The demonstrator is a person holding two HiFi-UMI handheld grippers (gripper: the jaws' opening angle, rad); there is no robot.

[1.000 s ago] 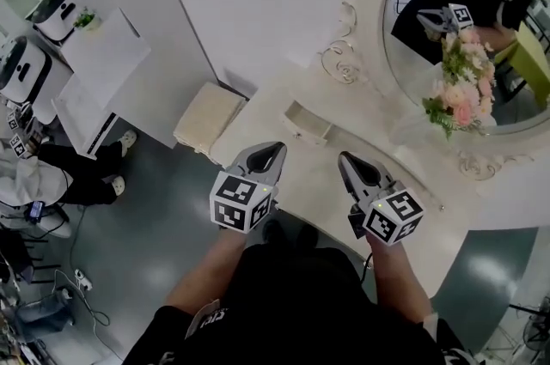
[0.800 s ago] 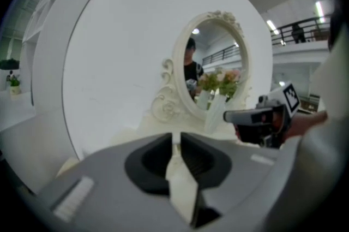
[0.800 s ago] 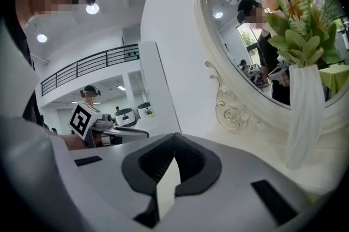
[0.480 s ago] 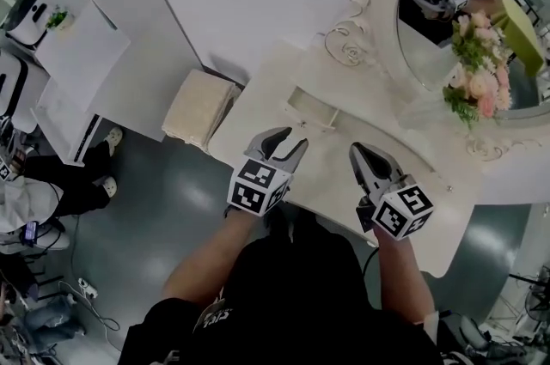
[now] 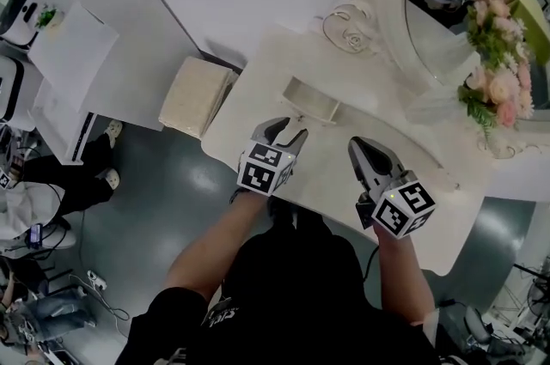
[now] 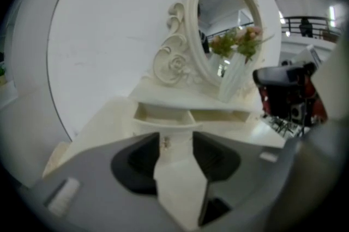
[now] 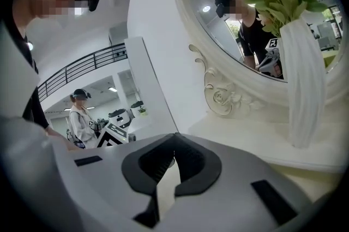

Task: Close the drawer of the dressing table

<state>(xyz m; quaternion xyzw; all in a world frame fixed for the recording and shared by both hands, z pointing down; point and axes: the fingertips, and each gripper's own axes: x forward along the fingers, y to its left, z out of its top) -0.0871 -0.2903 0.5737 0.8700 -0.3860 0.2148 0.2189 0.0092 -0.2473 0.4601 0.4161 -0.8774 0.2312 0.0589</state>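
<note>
- While the left gripper (image 5: 286,131) was opening its jaws, nothing between them, the drawer (image 5: 311,103) stood pulled out just ahead.
- The right gripper (image 5: 357,147) had its jaws together, empty.
- The push probably needed to land square and centred on the drawer front.

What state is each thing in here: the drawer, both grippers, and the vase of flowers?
drawer: pulled out of the dressing table, open, not yet closed.
left gripper: jaws opening, wide apart, pads on nothing, aimed at the drawer front.
right gripper: shut, empty, over the tabletop.
vase of flowers: upright on the table in front of the mirror.
</note>
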